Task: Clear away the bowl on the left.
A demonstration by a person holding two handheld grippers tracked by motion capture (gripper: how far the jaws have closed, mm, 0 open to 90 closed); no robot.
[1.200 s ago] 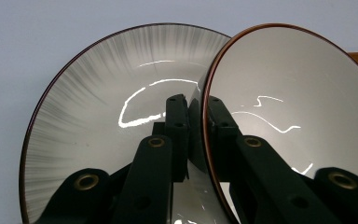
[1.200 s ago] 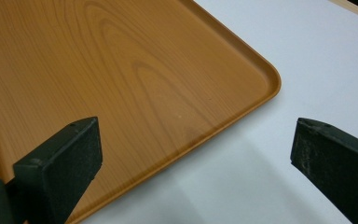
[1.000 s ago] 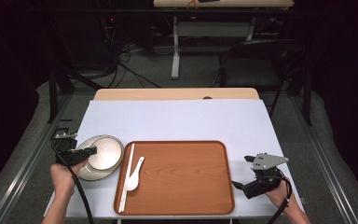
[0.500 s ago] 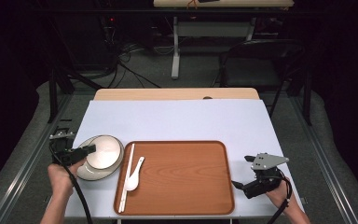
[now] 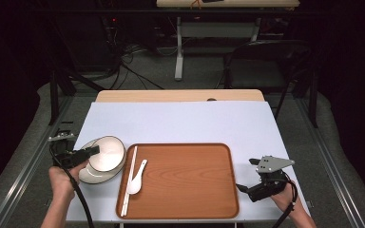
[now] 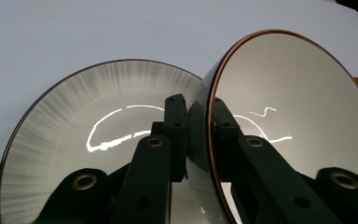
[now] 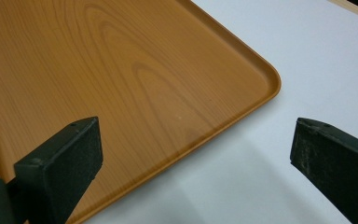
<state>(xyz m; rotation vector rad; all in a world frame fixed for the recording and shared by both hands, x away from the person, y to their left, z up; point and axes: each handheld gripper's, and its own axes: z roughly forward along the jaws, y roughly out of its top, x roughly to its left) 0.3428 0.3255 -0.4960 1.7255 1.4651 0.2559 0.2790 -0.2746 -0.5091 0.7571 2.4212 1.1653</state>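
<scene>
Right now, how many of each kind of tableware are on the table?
Bowls: 1, bowl, tilted on its rim in the left gripper
Plates: 1, plate
Trays: 1, tray
Spoons: 1, spoon
Chopsticks: 1 pair, chopsticks
Total: 5

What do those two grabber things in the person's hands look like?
Both are black. The left gripper and right gripper each have two blocky jaws with small brass-coloured rivets, and a black cable trails back. The right one carries a grey three-cornered plate. Forearms are bare.

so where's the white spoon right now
In the high view the spoon lies at the left end of the wooden tray, beside the chopsticks, just right of the bowl.
</scene>
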